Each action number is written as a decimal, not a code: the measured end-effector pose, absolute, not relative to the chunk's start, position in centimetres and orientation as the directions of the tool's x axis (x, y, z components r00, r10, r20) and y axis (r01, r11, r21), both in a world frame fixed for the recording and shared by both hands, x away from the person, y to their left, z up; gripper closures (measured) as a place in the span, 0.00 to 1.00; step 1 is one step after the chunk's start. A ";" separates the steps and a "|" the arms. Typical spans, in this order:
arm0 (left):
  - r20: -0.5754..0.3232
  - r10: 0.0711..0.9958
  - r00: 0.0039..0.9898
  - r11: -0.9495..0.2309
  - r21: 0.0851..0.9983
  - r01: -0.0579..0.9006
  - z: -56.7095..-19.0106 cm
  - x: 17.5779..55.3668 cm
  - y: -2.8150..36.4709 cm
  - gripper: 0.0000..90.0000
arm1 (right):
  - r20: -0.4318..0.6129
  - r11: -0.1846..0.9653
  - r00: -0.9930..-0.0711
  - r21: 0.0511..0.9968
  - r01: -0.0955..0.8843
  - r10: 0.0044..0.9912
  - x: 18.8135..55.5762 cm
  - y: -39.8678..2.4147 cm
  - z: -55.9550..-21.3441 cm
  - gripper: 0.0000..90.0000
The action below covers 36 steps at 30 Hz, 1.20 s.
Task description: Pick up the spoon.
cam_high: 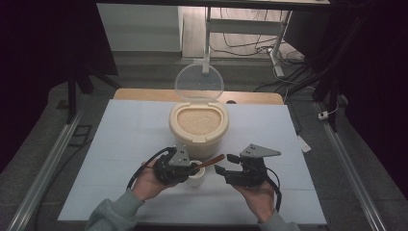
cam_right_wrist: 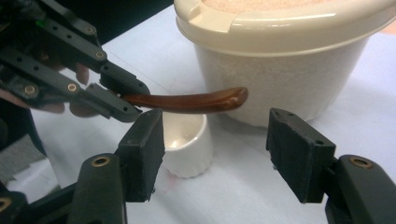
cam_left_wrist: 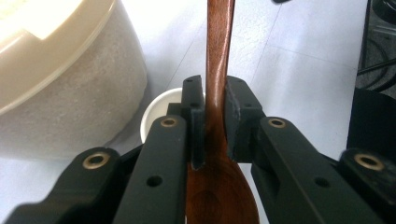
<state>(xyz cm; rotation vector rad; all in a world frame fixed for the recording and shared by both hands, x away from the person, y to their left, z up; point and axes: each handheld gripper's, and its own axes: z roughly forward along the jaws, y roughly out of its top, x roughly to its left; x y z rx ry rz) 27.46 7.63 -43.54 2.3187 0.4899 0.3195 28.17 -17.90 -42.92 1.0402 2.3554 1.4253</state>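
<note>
White-covered table (cam_high: 120, 159), wooden edge visible at the far side. On it: a cream tub (cam_high: 198, 126) of grain, lid raised, and just before it a small white cup (cam_high: 196, 179).

Dim room, possibly grey floor (cam_high: 43, 125)
</note>
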 end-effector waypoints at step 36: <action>0.192 0.449 0.872 -0.662 0.727 0.181 -42.9 26.0 6.8 0.88 | 0.464 -0.013 -0.774 0.861 0.509 0.430 28.5 -17.3 -43.1 0.88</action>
